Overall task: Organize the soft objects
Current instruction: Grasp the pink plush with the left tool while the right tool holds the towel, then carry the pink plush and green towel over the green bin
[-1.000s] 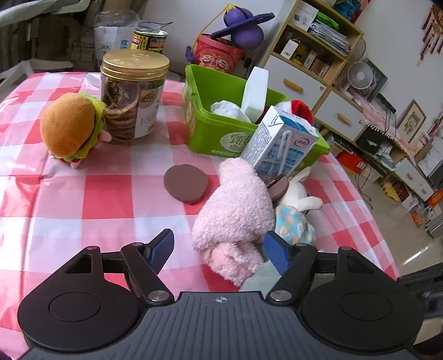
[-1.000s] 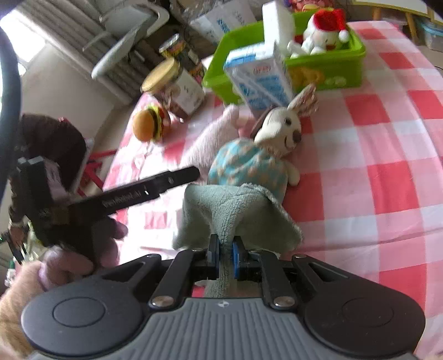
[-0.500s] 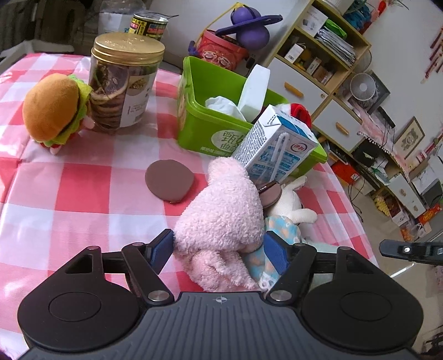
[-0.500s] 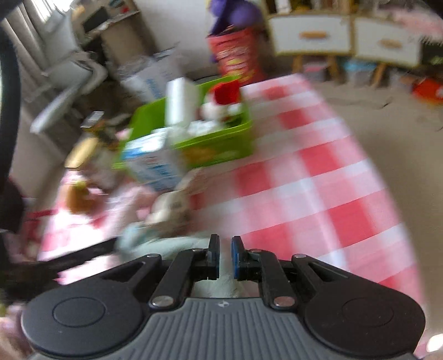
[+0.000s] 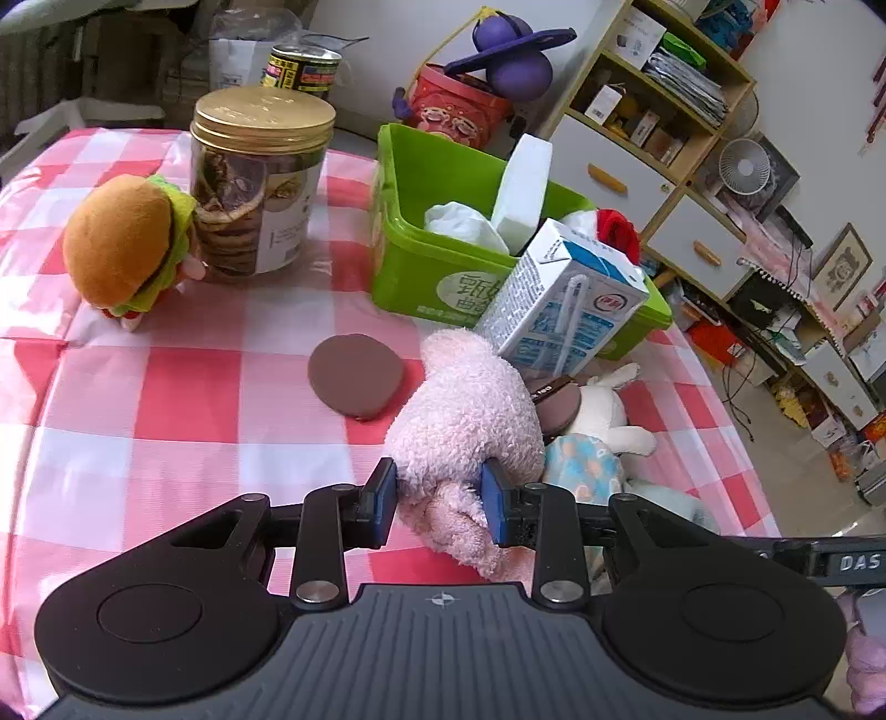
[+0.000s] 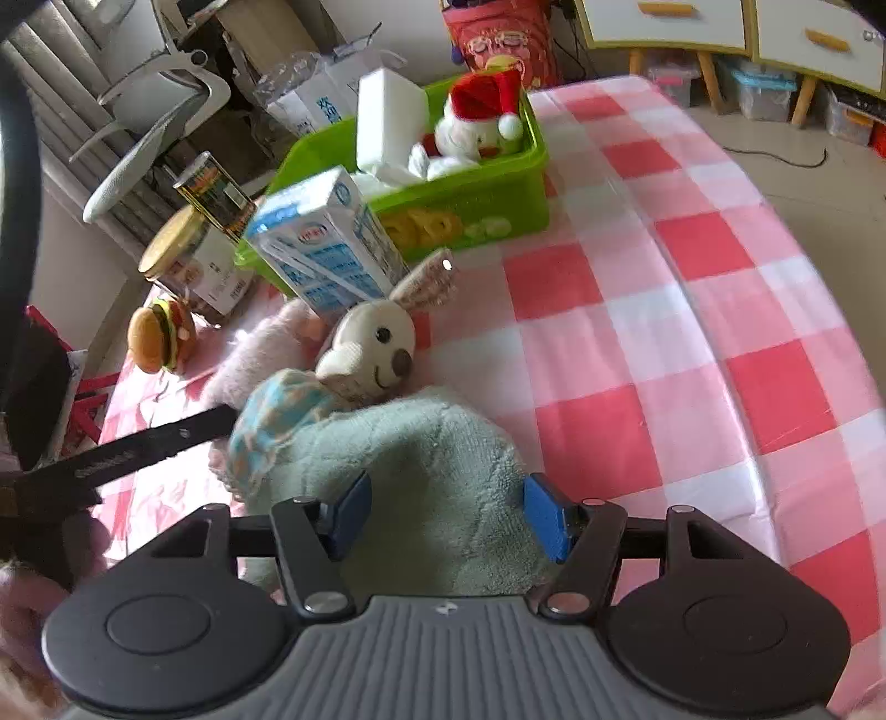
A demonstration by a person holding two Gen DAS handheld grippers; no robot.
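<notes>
Tablecloth: red, pink and white check
Bin: bright green
Plush toy: pale pink, fuzzy
Towel: pale grey-green
Rabbit toy: cream, blue patterned outfit
Burger plush: orange-brown, green trim
Carton: white and blue
Jar lid: gold
Disc: brown

The bench has a red and white checked cloth. Behind it stands a white wall. At the right is a wooden shelf unit with white drawers, and a small fan stands on it. A framed picture leans nearby. A white chair stands beside the bench.
</notes>
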